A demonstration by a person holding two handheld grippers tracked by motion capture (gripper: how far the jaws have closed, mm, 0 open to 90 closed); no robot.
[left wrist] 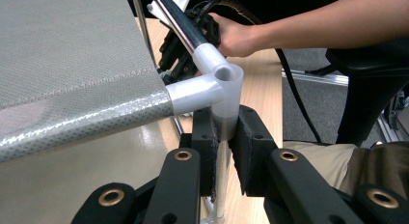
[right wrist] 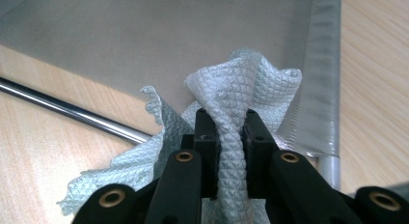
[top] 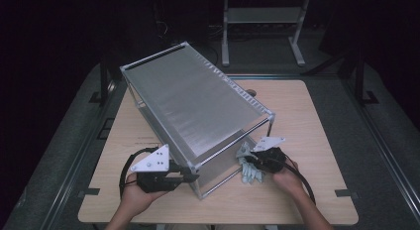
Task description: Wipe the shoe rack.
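On the wooden worktop we had the grey fabric rack standing skewed, its near corner towards us. Our left tongs were clamped on the white corner joint of its frame. Just right of that corner, our right tongs pinched a bunched pale-blue waffle cloth, which lay against the rack's lower fabric panel.

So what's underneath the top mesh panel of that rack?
Under the rack's top panel a lower shelf and a metal rod show at the near end. Farther back the panel covers everything, so whether anything sits inside cannot be seen.
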